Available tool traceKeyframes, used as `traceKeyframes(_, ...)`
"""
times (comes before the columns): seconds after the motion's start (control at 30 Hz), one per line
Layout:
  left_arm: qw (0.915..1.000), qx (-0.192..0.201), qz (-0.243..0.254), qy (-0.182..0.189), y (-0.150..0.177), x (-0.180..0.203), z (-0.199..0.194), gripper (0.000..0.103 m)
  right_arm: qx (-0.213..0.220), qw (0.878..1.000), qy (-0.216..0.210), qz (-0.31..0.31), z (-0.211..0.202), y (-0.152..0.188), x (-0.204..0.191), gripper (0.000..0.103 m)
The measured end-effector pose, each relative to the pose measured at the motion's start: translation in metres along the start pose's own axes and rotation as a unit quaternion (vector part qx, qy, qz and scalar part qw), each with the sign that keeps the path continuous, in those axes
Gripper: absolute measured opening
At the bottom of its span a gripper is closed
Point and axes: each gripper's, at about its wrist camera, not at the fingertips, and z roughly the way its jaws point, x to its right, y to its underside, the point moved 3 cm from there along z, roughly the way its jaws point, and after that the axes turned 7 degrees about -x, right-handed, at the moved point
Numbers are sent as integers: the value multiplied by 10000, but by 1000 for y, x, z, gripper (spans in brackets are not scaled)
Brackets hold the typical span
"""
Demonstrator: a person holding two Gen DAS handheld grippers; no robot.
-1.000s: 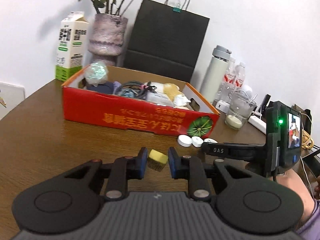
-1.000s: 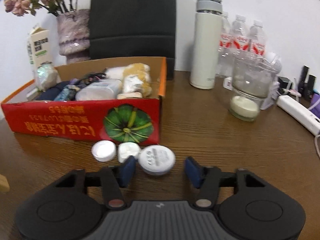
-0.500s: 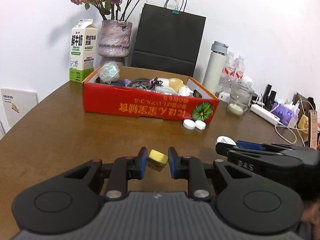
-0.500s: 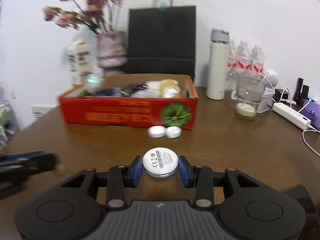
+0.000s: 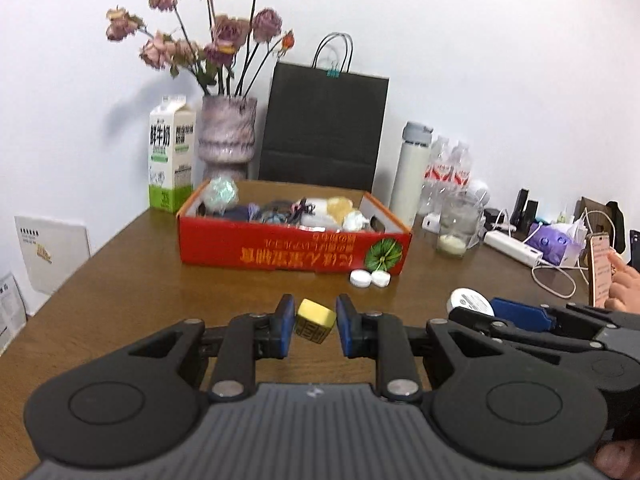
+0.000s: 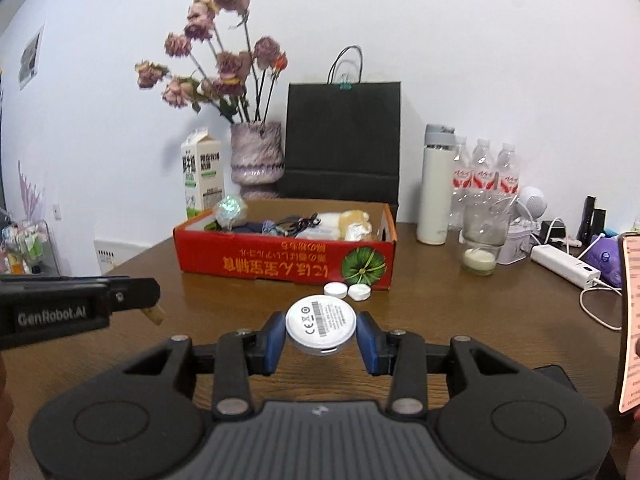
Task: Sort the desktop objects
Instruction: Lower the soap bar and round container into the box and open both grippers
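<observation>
With the left claw [image 5: 311,326] clamped on a yellow cube [image 5: 315,320] and the right claw [image 6: 320,338] on a white disc [image 6: 320,322], both lifted, I'd say it's mid-carry w/ drop-off next: red box [image 5: 280,250] sits ahead across the surface [image 5: 120,280].

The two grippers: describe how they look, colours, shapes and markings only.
Both are matt black. The left gripper and right gripper each have two blue-padded fingers on linkage bars with silver pivot pins, round black side housings and a grey ribbed base. "GenRobot.AI" is printed in grey on the left gripper's side.
</observation>
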Motion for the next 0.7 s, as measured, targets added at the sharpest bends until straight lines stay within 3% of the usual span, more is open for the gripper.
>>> traceKeyframes(0.3, 9997, -241, -7, 77, -8, -3, 33, 23, 107, 9997, -135, 147, 12, -11, 8, 37)
traceKeyframes(0.47, 9998, -5, 51, 176, -59, -13, 73, 23, 273, 9988, -170, 363, 42, -56, 29, 37)
traceKeyframes(0.6, 9991, -110, -9, 401, -104, -26, 116, 23, 377, 9968, -108, 701, 72, -99, 53, 37)
traceKeyframes(0.7, 9993, -136, -25, 349, -129, -37, 149, 23, 416, 9937, -124, 1029, 99, -128, 68, 37)
